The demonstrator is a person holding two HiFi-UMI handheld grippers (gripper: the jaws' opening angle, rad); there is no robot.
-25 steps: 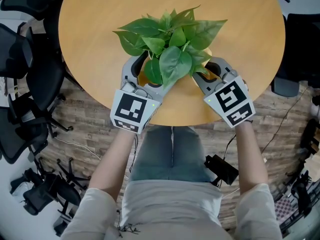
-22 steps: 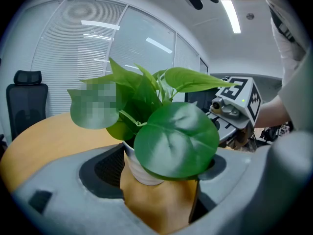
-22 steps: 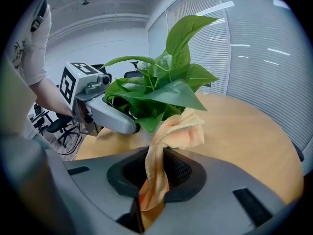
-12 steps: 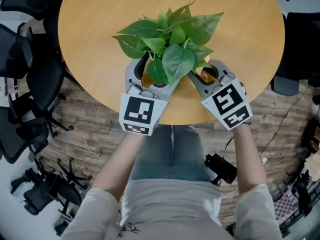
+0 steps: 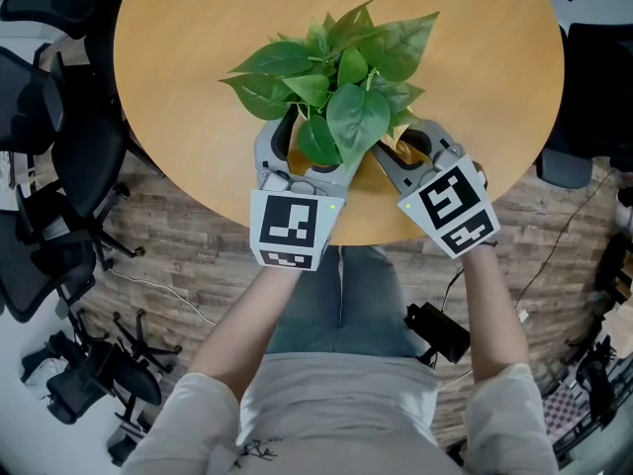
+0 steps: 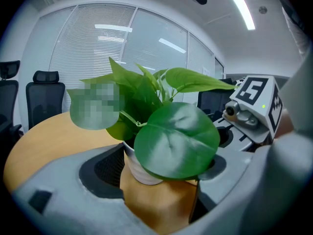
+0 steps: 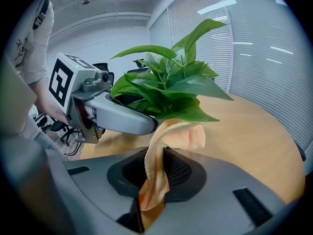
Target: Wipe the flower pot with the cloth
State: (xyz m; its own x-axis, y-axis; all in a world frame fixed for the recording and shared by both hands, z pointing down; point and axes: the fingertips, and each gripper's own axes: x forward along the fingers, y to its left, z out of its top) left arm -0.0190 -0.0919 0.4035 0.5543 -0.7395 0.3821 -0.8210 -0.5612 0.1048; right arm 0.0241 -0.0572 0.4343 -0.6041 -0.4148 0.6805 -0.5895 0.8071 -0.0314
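Watch the grip on the small white ribbed flower pot (image 6: 142, 170). Your left gripper (image 5: 309, 151) has its jaws spread wide, one on each side of the pot. They seem to bear on its rounded wall, though a big leaf hides the far contact. A curved, ribbed wall gives the pads little to bite on, so a hard sideways push from the other hand could twist the pot loose or tip it. It stands upright on the round light wooden table (image 5: 198, 57), near the edge closest to you, so a slide your way could take it close to a fall. Your right gripper (image 5: 407, 151) has its jaws closed on the lower end of the peach-orange cloth (image 7: 156, 175). The free end stands up just under the broad green leaves (image 5: 356, 117). With only that end pinched, friction against the pot could drag the cloth out, and a careless stroke could catch a stem or crease a leaf. The two grippers also sit very near each other, so a wide sweep may knock one against the other. The pot itself looks pale and matte, with fine vertical ribs, narrowing slightly toward its base. The foliage hides most of it, and I cannot tell whether any dirt is on it.
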